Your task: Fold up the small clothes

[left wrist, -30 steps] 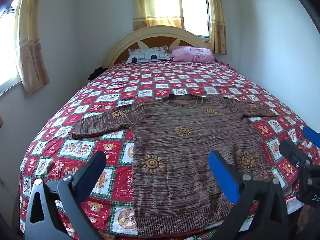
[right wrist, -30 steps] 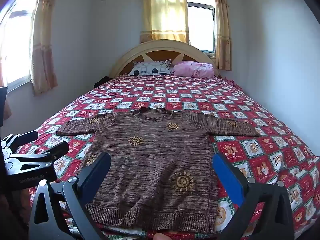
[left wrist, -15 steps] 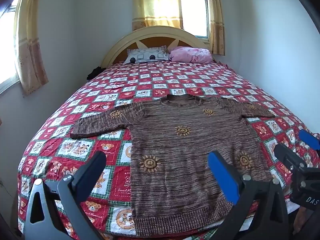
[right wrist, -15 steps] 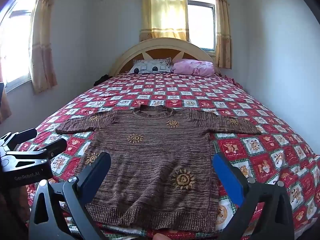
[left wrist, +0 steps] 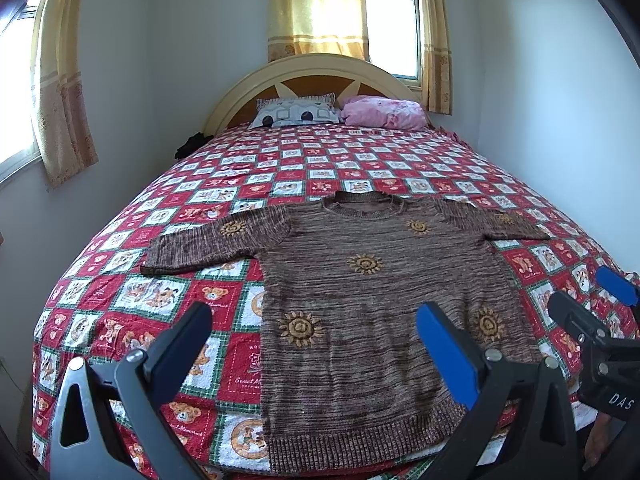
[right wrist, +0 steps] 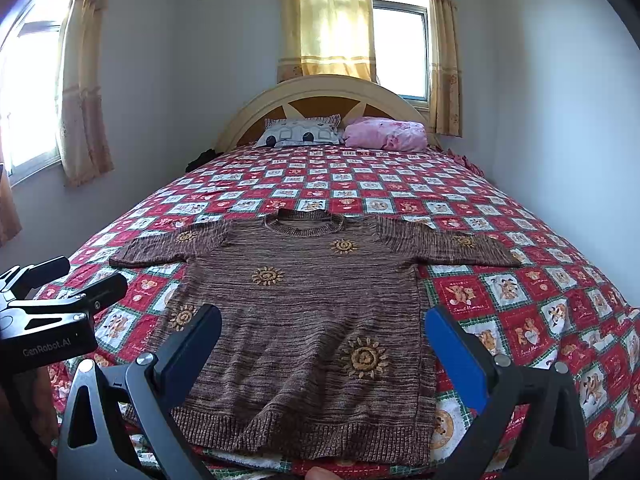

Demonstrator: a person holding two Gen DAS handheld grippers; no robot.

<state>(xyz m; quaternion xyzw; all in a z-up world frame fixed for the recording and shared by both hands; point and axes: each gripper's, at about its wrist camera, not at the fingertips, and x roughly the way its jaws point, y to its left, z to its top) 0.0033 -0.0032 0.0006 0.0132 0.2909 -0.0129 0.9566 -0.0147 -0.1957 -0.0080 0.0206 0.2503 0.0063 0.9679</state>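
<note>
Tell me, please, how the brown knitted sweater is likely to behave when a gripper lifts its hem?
The brown knitted sweater with sun motifs lies flat and limp, so it will probably droop. Its spread sleeves would likely trail. The coarse knit seems unlikely to slip over the red patchwork bedspread.

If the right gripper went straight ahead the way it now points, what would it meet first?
Most likely the brown sweater: the open right gripper hangs above its lower body, near the hem, angled down toward the bed. Nothing else shows between the fingers, though depth is hard to judge in this fisheye view.
</note>
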